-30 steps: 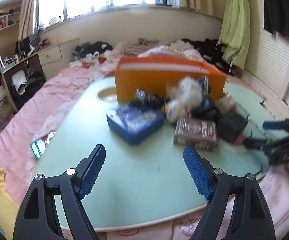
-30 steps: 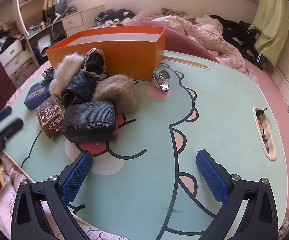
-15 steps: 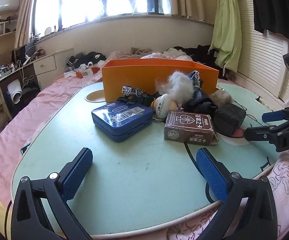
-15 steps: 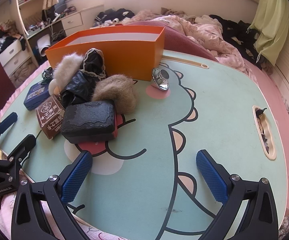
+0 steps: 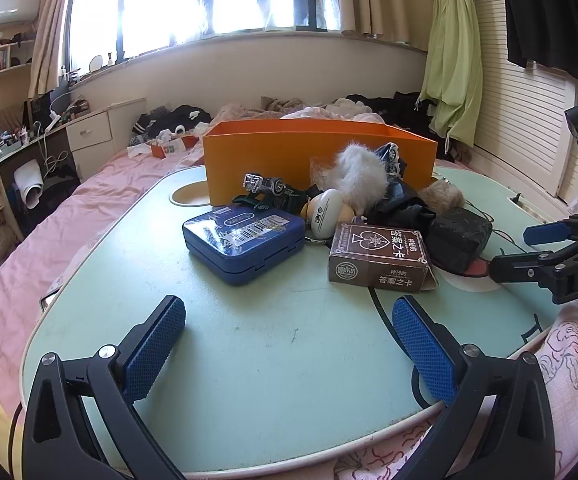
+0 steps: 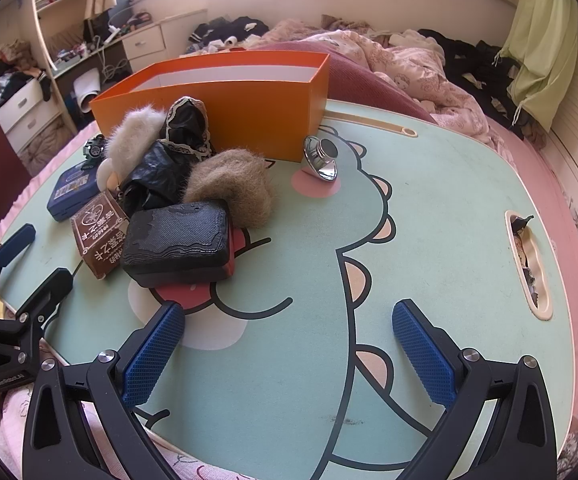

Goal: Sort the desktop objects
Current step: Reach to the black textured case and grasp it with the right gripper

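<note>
On the green table (image 6: 429, 208), a heap lies in front of an open orange box (image 5: 321, 148) (image 6: 225, 100). It holds a blue tin (image 5: 245, 240), a brown card box (image 5: 381, 258), a black case (image 6: 177, 240), fur tufts (image 6: 229, 184), a white egg-shaped charm (image 5: 327, 214) and a black bag. A silver metal piece (image 6: 323, 158) stands by the box's right corner. My left gripper (image 5: 289, 320) is open wide over bare table, short of the tin. My right gripper (image 6: 289, 316) is open too, near the black case, with nothing between its fingers.
The table sits on a bed with pink sheets. Slots are cut into the tabletop at the right edge (image 6: 529, 264) and behind the tin (image 5: 191, 196). A desk with drawers (image 5: 89, 136) stands far left. Each gripper shows at the edge of the other's view.
My left gripper's jaws have spread wider and its view has steadied and tipped up a little. It has come further into the right wrist view. The right gripper has not moved.
</note>
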Action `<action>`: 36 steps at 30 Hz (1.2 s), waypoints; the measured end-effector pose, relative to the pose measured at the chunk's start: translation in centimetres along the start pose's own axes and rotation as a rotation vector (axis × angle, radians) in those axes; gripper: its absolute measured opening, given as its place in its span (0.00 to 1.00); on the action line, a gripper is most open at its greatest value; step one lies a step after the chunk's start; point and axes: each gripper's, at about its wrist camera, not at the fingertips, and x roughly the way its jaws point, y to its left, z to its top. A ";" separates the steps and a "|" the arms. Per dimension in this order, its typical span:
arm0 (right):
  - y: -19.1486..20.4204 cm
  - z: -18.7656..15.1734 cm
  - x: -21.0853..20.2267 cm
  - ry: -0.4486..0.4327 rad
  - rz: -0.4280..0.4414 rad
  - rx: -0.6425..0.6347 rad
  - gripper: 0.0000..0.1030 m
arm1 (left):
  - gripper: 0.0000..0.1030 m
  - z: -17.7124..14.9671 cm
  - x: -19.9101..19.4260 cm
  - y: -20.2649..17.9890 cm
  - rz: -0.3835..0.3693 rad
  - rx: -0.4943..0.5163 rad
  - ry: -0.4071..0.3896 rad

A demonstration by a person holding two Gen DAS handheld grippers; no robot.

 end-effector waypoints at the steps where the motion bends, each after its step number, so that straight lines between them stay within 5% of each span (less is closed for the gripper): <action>1: 0.0 0.0 0.0 0.000 0.000 0.000 1.00 | 1.00 0.0 0.0 0.0 0.000 0.000 0.000; 20: 0.0 -0.1 -0.1 -0.004 0.004 -0.003 1.00 | 1.00 0.0 0.0 0.0 0.014 -0.010 -0.003; 29: 4.1 1.2 -2.3 -0.117 0.044 -0.187 0.98 | 1.00 0.5 0.3 0.0 0.025 -0.017 -0.008; 36: 3.9 2.5 0.3 -0.014 0.098 -0.136 0.76 | 1.00 0.5 0.4 0.0 0.030 -0.021 -0.009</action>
